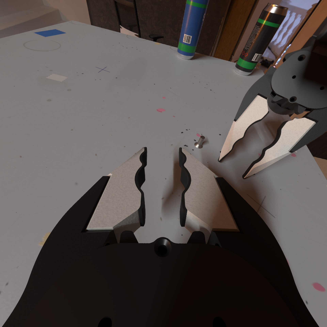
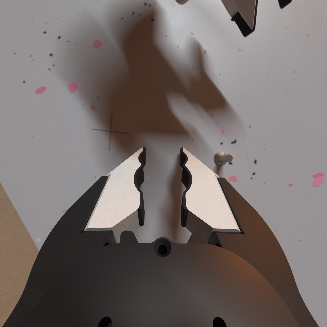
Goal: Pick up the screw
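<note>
The screw (image 1: 200,142) is a small silver countersunk piece that rests on its flat head on the pale grey surface (image 1: 88,123), with its plain shank rising and leaning slightly toward the upper right of the left wrist view. There it lies right of centre, among black specks and beside a small pink fleck. In the right wrist view the screw (image 2: 222,158) appears at centre right, seen nearly from above, with the shank pointing to the right.

The left hand-held gripper (image 1: 162,149) fills the lower part of its own view, released, with a clear gap between its white pads and nothing held; the screw is just above and to the right of its right fingertip, not touching it. The right hand-held gripper (image 2: 162,149) is likewise released and empty, and the screw lies just to the right of its right fingertip, outside the gap. In the left wrist view this right hand-held gripper (image 1: 231,169) comes down from the right edge, its tips close to the surface, right of the screw.

At the upper edge of the left wrist view two tall cans stand upright at the far rim of the surface: a blue can (image 1: 191,30) with green bands and a black can (image 1: 256,42) with green bands. A blue patch (image 1: 49,33) marks the surface at upper left.
</note>
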`<state>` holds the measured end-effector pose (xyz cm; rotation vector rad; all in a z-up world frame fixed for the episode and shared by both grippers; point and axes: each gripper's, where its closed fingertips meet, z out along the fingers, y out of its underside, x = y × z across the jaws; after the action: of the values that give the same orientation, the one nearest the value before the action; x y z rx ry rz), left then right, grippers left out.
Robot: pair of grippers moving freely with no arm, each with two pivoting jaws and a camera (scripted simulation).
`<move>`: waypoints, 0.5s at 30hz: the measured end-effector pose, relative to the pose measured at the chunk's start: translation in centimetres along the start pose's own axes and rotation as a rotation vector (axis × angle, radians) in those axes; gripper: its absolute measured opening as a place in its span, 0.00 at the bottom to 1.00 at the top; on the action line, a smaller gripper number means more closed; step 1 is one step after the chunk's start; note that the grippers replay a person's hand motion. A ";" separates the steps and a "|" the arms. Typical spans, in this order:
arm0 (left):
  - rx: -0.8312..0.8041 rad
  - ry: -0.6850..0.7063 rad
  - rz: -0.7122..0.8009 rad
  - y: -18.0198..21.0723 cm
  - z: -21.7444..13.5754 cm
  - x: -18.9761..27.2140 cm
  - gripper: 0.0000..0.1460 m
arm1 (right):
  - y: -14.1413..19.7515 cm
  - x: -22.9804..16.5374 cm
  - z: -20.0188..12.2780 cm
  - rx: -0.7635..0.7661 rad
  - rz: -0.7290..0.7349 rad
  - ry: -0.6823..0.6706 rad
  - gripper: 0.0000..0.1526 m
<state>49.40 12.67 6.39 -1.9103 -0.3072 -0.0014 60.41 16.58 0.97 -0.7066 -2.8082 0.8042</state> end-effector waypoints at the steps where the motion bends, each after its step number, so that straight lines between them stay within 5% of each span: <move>1: 0.001 0.000 0.002 0.0 0.0 0.0 0.25 | -0.2 0.0 0.1 0.009 -0.008 0.017 0.24; 8: -0.001 -0.003 0.012 0.0 0.0 0.2 0.24 | 0.0 1.0 -0.1 -0.015 -0.082 0.004 0.06; 15: 0.001 0.000 0.009 0.0 0.0 0.2 0.24 | 1.1 2.8 -0.8 -0.028 -0.142 -0.069 0.11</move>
<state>49.59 12.66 6.40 -1.9105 -0.2989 0.0049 58.62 19.11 1.06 -0.4845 -2.8971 0.7795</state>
